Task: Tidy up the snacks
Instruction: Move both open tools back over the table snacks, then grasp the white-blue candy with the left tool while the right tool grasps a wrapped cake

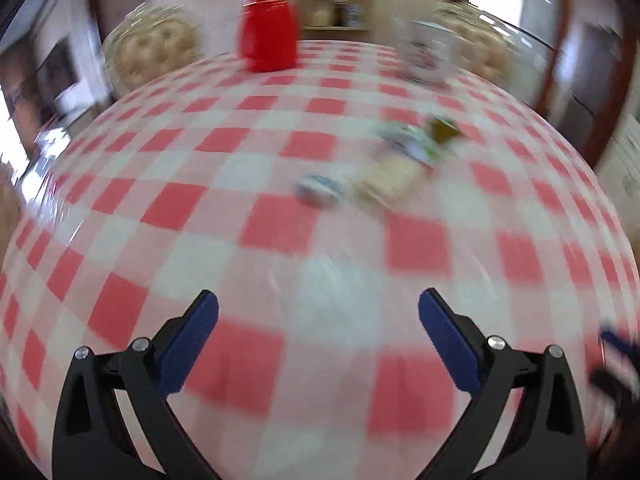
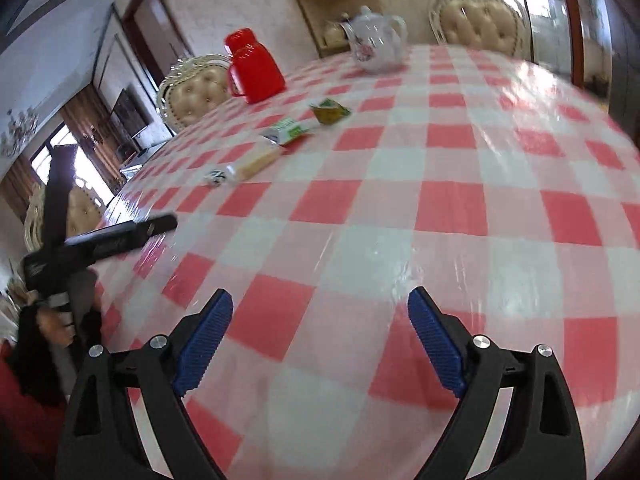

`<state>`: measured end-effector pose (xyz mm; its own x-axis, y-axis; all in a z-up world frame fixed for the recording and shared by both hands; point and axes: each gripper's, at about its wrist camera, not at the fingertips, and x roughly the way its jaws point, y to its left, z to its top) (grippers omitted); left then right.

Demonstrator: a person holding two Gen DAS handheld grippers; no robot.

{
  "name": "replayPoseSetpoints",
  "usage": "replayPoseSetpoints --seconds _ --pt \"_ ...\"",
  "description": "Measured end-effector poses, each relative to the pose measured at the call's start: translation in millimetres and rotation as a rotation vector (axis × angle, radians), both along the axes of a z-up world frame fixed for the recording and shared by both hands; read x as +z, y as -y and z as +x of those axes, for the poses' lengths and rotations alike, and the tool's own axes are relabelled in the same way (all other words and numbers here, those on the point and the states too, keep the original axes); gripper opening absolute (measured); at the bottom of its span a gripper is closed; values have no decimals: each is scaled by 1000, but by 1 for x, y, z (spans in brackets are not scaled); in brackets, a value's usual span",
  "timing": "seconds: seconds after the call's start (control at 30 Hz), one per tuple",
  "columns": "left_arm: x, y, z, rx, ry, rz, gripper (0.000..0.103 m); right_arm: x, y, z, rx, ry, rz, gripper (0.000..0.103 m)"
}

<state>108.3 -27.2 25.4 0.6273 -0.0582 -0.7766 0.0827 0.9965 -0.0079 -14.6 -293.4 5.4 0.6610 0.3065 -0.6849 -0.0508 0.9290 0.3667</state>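
Several small snack packets lie in a loose row on the red-and-white checked table (image 2: 440, 208): a dark green packet (image 2: 330, 111), a white-and-green packet (image 2: 286, 130), a long pale yellow packet (image 2: 252, 166) and a small blue-and-white packet (image 2: 215, 178). The blurred left wrist view shows them too: green packet (image 1: 442, 130), white-and-green packet (image 1: 410, 144), yellow packet (image 1: 386, 180), blue-and-white packet (image 1: 320, 190). My left gripper (image 1: 318, 308) is open and empty, well short of them. My right gripper (image 2: 320, 306) is open and empty, far from them. The left gripper also shows in the right wrist view (image 2: 120, 236).
A red jug (image 2: 252, 66) and a white teapot (image 2: 376, 44) stand at the table's far side. Padded chairs (image 2: 476, 24) stand around the table. A wooden shelf (image 2: 336, 4) is against the back wall.
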Motion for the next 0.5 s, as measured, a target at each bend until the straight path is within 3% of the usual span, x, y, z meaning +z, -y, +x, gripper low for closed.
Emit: replayPoseSetpoints --seconds 0.1,0.13,0.23,0.37,0.43,0.5 --pt "5 -23 27 207 59 -59 100 -1 -13 36 -14 -26 21 87" --pt "6 -36 34 297 91 -117 100 -2 -20 50 -21 -39 28 87" --pt "4 -62 35 436 160 -238 100 0 -47 95 -54 -73 49 87" --pt "5 -94 26 502 238 -303 100 2 -81 151 -144 -111 67 87" --pt "12 -107 19 532 306 -281 101 -1 -101 182 -224 -144 35 87" --pt "15 -123 14 584 344 -314 101 -5 -118 207 -293 -167 -6 87"
